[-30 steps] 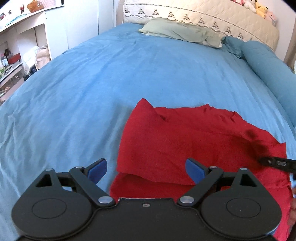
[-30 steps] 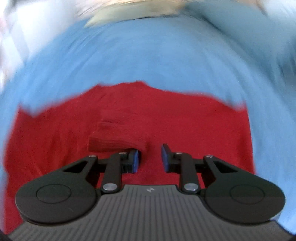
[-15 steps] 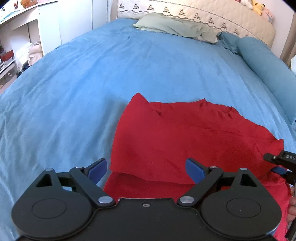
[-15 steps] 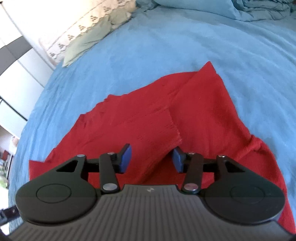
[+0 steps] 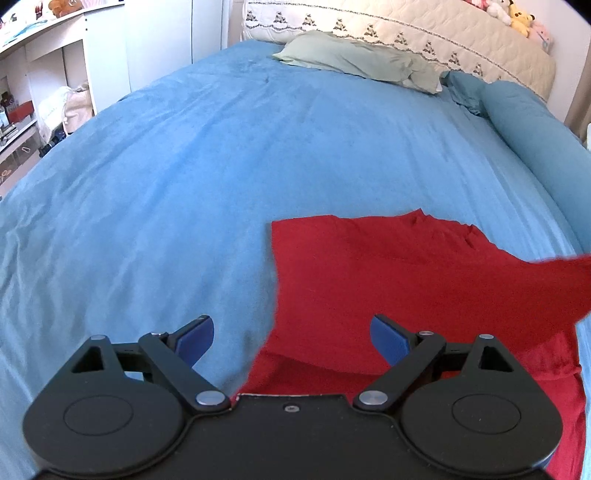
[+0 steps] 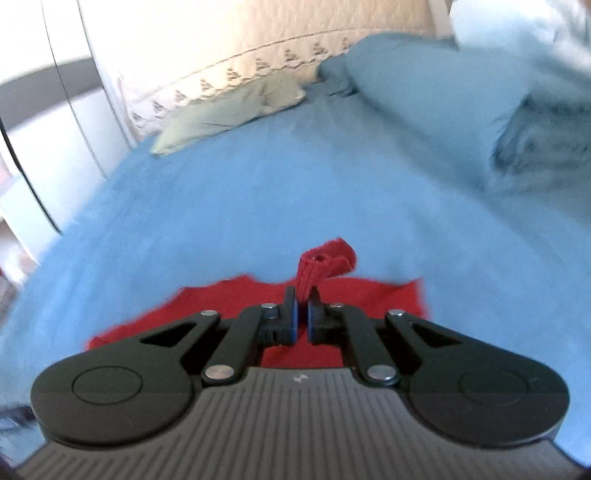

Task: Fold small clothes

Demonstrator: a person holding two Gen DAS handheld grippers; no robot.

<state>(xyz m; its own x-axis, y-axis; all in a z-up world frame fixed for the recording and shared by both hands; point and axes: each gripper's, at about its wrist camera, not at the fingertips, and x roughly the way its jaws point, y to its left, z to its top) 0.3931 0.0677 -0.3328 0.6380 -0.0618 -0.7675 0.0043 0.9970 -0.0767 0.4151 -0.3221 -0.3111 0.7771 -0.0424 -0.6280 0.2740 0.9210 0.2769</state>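
Observation:
A red garment lies partly folded on the blue bed cover, with its right side lifted off the bed toward the right edge of the left wrist view. My left gripper is open and empty, just above the garment's near left edge. My right gripper is shut on a bunched ribbed edge of the red garment and holds it up above the bed. The rest of the garment hangs below it. The right wrist view is blurred by motion.
A pale green pillow and a cream quilted headboard are at the far end. A blue bolster runs along the right side. White shelves stand off the bed's left side.
My right gripper has closed on the garment's ribbed edge and lifted it, pulling the right side of the garment up. My left gripper stays open, shifted a little left.

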